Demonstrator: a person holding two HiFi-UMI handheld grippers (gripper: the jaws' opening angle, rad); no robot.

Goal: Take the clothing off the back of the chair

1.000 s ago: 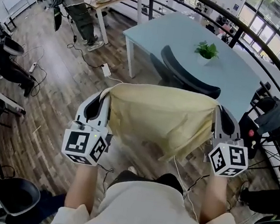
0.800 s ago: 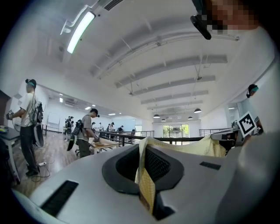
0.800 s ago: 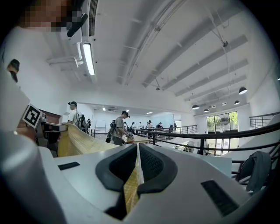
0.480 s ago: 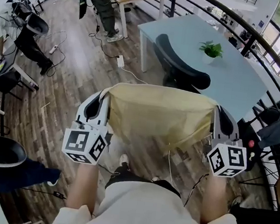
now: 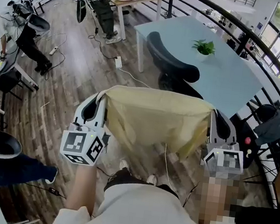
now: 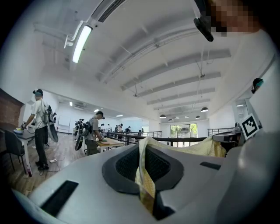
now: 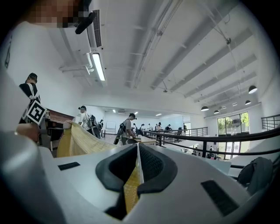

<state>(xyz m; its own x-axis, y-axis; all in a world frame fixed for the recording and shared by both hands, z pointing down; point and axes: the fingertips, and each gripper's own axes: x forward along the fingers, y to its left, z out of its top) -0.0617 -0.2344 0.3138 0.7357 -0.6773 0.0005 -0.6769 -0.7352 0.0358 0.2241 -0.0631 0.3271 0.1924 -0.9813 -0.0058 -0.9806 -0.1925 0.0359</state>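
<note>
The left gripper (image 5: 102, 99) and right gripper (image 5: 214, 114) each clamp tight on a top corner of the yellow garment (image 5: 154, 118), which hangs stretched between them in the air, off the dark chair (image 5: 170, 62) beyond it

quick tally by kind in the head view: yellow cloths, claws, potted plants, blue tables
cloth: 1
claws: 2, left claw and right claw, each shut on the cloth
plant: 1
blue table: 1
total: 5
</note>
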